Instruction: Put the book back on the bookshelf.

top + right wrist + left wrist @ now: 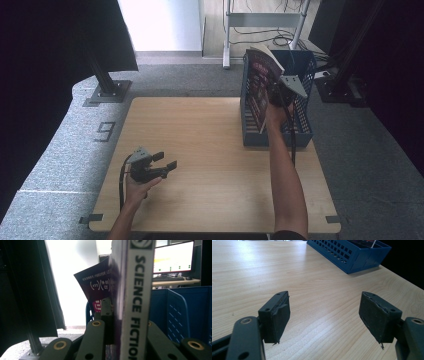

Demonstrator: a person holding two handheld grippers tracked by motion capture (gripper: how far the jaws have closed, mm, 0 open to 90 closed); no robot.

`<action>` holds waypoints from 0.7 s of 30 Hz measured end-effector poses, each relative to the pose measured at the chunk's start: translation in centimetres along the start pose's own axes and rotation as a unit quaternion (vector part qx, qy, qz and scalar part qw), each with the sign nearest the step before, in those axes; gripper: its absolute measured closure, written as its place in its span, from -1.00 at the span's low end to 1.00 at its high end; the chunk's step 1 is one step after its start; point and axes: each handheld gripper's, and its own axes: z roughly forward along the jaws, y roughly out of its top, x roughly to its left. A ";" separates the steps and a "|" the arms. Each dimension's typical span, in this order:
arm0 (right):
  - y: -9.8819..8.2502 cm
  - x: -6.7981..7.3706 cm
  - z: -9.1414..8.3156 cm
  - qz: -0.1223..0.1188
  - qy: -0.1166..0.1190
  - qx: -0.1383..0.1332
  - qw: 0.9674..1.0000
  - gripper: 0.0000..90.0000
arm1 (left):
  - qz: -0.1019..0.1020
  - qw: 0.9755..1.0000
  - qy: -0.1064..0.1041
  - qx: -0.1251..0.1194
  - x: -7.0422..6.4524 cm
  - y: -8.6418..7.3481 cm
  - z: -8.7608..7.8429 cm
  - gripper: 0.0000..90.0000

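Nearest, the left gripper (167,161) hovered over the pale wood-grain table (200,150), its rubber-padded black jaws spread wide with nothing between them. Farther off, the right gripper (276,95) was clamped on a floppy paperback book (260,82), its white spine lettered "SCIENCE FICTION", standing tilted in the perforated blue plastic rack (305,131).

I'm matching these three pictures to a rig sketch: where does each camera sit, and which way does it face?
High view: above the person's side, facing forward and down on the table; both forearms show.
Left gripper view: on the left claw, facing across the table; its open jaws show.
Right gripper view: on the right claw, shut on the book.
Shared: the blue basket shows in all three.
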 end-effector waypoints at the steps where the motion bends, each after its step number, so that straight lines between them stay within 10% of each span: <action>1: 0.0 0.0 0.2 0.001 0.001 -0.001 1.000 0.81 | 0.000 1.000 -0.001 0.000 0.0 0.0 0.0 -0.45; 21: -2.7 0.5 2.6 -0.008 -0.009 0.012 1.000 0.81 | -0.005 1.000 0.002 -0.002 0.7 -0.1 -0.1 -0.45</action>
